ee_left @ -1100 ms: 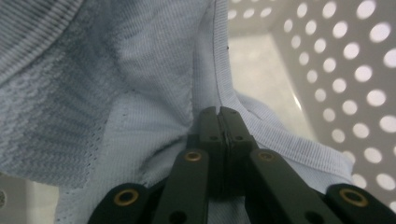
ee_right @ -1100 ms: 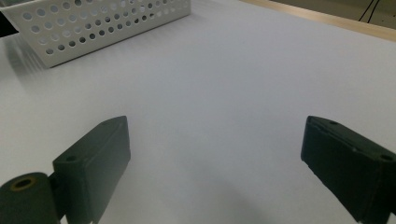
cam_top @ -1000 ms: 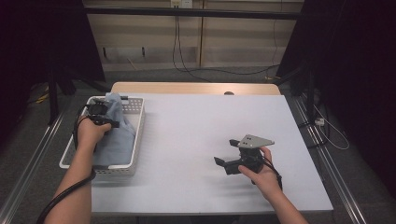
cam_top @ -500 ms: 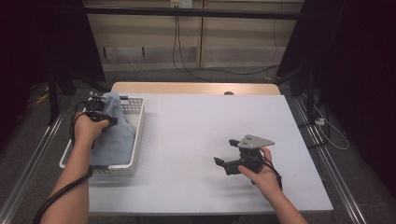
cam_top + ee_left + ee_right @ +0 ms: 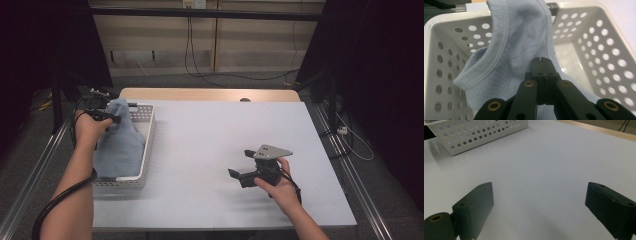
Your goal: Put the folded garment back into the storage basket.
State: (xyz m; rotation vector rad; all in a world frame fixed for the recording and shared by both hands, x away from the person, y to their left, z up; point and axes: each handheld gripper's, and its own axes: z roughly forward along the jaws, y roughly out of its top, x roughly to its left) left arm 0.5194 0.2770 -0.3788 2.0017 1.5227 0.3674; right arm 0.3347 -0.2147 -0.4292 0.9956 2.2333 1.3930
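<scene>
A light blue ribbed garment (image 5: 120, 145) hangs from my left gripper (image 5: 111, 118), its lower part still lying in the white perforated basket (image 5: 146, 150) at the table's left. In the left gripper view the black jaws (image 5: 541, 61) are pressed together on a fold of the garment (image 5: 516, 37), above the basket's floor (image 5: 569, 55). My right gripper (image 5: 241, 163) rests low over the table at the front right, open, pointing left. In its own view the two jaws (image 5: 539, 202) stand wide apart with bare table between them.
The white tabletop (image 5: 225, 140) stretches between the basket and my right hand. A basket corner (image 5: 474, 135) shows far off in the right gripper view. A wooden strip (image 5: 200, 94) runs along the table's far edge, and metal rails flank both sides.
My left gripper has risen a little with the garment, drawing more of it up out of the basket. The right gripper has stayed still.
</scene>
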